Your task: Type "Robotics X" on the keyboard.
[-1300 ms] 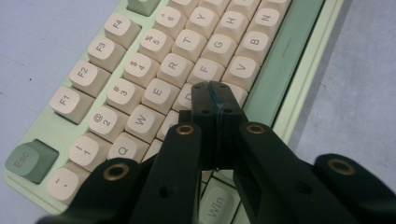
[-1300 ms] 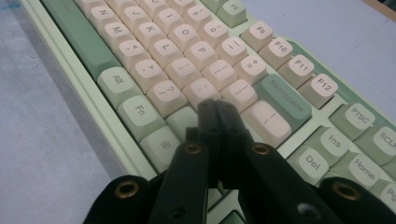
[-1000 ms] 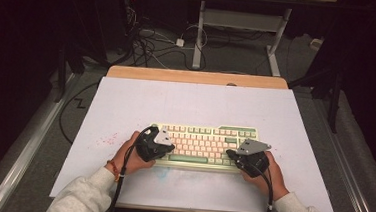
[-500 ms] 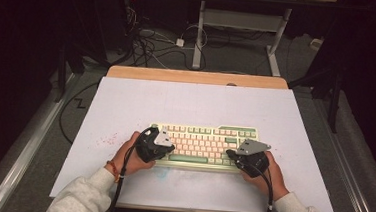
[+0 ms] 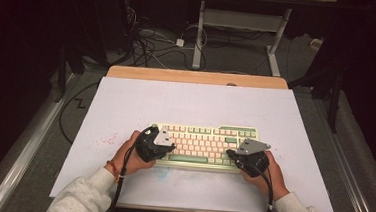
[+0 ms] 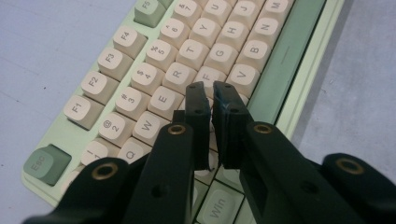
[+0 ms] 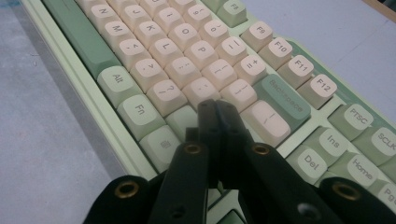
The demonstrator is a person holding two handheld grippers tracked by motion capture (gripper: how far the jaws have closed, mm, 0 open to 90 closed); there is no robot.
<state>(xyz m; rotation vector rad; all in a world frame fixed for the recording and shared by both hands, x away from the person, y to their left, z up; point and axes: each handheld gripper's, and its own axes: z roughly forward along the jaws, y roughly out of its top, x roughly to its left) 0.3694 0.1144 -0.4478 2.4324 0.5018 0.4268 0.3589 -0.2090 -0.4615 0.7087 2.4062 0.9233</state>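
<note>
A pale green keyboard (image 5: 204, 137) with cream keys lies on the white sheet near the table's front. My left gripper (image 5: 171, 147) hovers over its left end. In the left gripper view the keyboard (image 6: 154, 56) runs away under the left gripper (image 6: 208, 88), whose tips hang just above the letter keys near V. Its jaws have just been opening and stand a narrow slit apart, with nothing between them. My right gripper (image 5: 230, 152) is at the keyboard's right end. In the right gripper view the right gripper (image 7: 215, 103) is shut, jaws pressed together, tips over the keyboard (image 7: 187, 46) near Backspace.
A white sheet (image 5: 191, 101) covers the tabletop, with a bare wooden strip (image 5: 198, 77) at the far edge. Faint red specks (image 5: 106, 141) mark the sheet left of the left hand. Cables (image 5: 150, 43) and desk legs (image 5: 199, 36) lie on the floor beyond.
</note>
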